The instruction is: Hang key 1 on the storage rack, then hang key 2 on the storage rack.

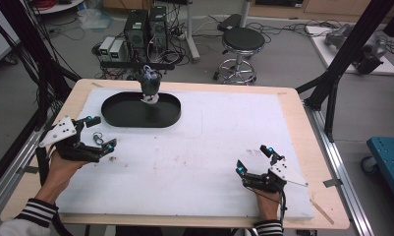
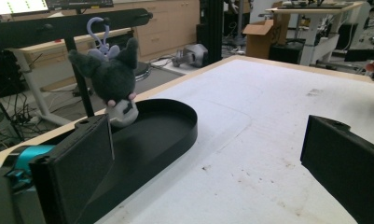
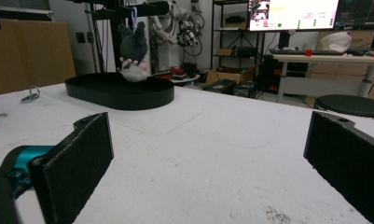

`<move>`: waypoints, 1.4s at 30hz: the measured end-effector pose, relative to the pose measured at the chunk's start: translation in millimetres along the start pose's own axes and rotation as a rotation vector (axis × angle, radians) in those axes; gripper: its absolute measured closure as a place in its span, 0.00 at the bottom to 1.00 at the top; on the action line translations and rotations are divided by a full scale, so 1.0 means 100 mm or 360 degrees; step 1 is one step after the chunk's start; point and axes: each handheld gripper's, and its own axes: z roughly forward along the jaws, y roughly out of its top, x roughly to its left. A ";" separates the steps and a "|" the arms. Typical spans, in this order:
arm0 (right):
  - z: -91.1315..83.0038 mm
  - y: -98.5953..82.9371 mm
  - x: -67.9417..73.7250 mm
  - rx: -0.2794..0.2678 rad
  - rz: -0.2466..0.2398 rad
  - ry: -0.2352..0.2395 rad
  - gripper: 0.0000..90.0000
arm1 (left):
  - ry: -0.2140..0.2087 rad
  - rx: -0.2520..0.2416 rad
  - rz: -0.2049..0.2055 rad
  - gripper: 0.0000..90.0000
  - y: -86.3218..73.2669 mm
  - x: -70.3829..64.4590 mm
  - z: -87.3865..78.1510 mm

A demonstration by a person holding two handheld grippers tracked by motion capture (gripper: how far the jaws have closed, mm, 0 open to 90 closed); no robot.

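Resting at the near edge of the mat (image 1: 194,147), apparently waiting before any reach. Left gripper (image 1: 97,132) lying spread wide, pinching nothing, with a small metal ring (image 1: 98,138) between its jaws on the mat. Right gripper (image 1: 255,158) likewise spread and empty. One plush (image 1: 150,84) hanging by its clip from a bar, dangling over one black tray (image 1: 120,116). Likely needing next: closing on the ring or reaching forward to the plush.

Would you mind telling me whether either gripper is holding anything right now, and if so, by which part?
Nothing is held. The left gripper and the right gripper both stand open over the white mat, with bare mat between their jaws.
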 end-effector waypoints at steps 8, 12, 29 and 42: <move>0.00 0.00 0.00 0.0000 0.0001 0.0001 0.01 | 0.0006 0.0006 -0.0012 0.03 0.00 0.02 -0.02; 0.00 0.00 0.00 0.0000 0.0003 0.0002 0.01 | 0.0010 0.0007 0.0002 0.03 0.00 0.02 -0.02; 0.00 0.00 0.00 0.0002 0.0000 -0.0001 0.01 | 0.0019 0.0176 0.0041 0.03 0.03 0.21 -0.07; 0.00 0.00 0.00 0.0002 -0.0008 -0.0004 0.01 | 0.0048 0.0440 0.0104 0.03 0.09 0.47 -0.01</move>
